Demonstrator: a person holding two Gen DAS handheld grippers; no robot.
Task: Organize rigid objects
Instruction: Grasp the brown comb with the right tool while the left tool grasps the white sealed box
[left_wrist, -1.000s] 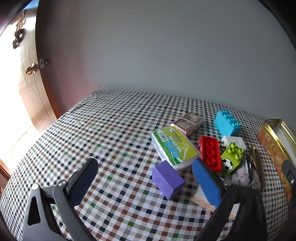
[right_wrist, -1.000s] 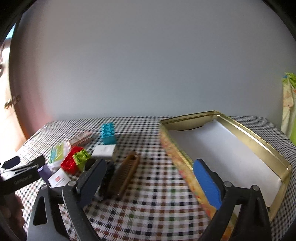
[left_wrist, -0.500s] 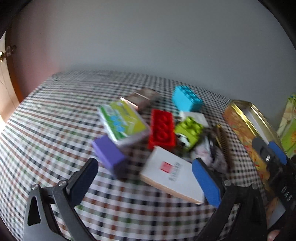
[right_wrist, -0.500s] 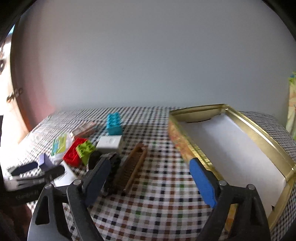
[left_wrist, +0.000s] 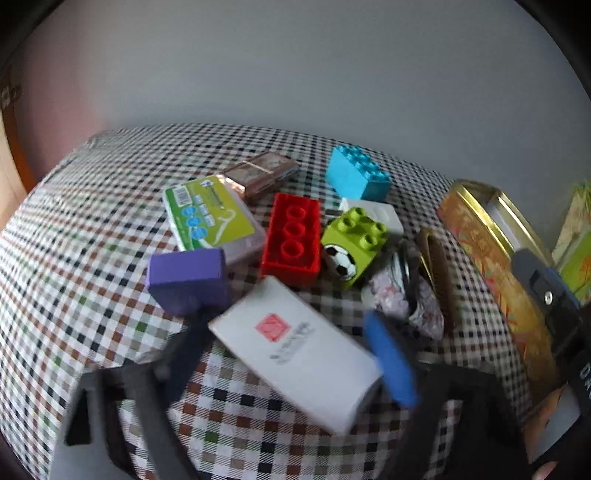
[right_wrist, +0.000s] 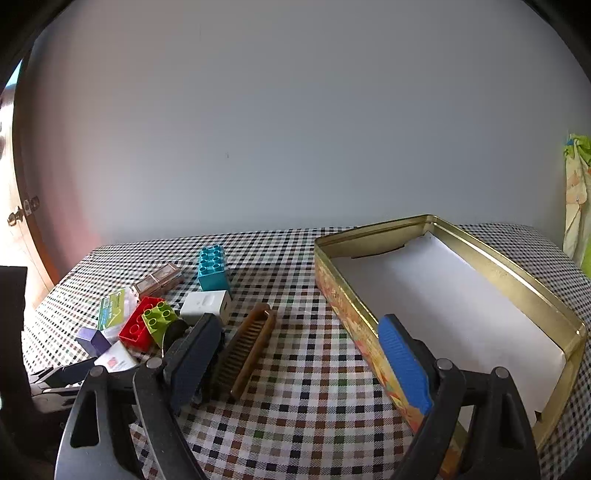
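While left gripper closes around it, flat white box, red square logo

From the left wrist we are looking steeply down, close over the pile on the checked tablecloth, with the white rectangular box bearing a red logo filling the near foreground and the gold metal tin cut off at the right edge. From the right wrist we sit lower and further back, facing across the table towards the plain grey wall, the tin open at our right and the pile smaller at our left. Both views share the red studded brick, the turquoise studded brick, the brown comb, and that white box.
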